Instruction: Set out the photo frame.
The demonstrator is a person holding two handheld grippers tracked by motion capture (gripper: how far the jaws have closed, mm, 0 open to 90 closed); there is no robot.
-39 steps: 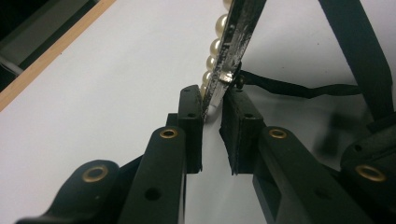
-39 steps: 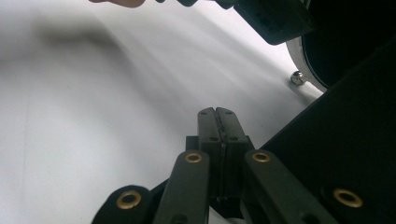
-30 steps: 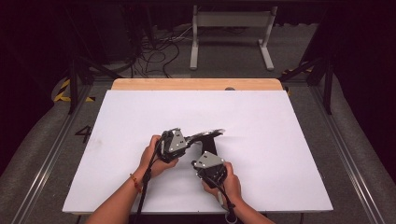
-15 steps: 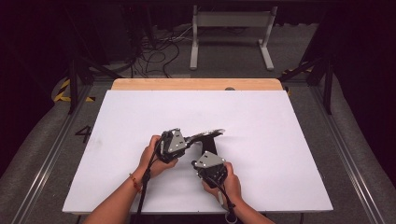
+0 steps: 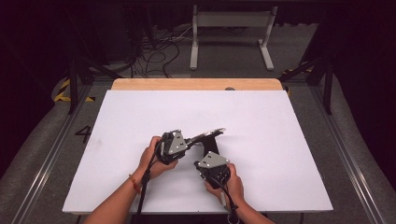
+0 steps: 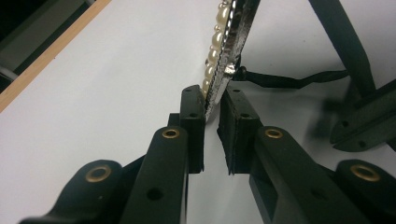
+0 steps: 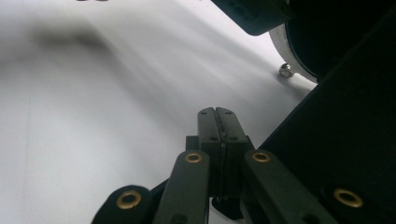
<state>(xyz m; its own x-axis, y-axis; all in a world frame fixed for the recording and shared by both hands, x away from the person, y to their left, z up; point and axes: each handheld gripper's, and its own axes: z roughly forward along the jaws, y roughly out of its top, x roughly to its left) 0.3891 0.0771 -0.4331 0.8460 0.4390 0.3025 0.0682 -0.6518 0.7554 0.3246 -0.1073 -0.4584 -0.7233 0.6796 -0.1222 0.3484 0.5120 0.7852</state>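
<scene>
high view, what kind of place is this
Probably a lab or recording studio, not a home: a bare white table on a dark floor, loose cables behind it, and hazard tape beside a metal frame.

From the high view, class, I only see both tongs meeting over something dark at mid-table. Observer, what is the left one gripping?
Observer: The left tongs pinch the edge of a flat pearl-rimmed piece.
Operator: And the right one?
Observer: The right tongs are shut, pad against pad, with nothing visible between them.
Operator: Does anything trail from the piece?
Observer: A thin black cord leaves its silver edge and runs over the white table.
</scene>
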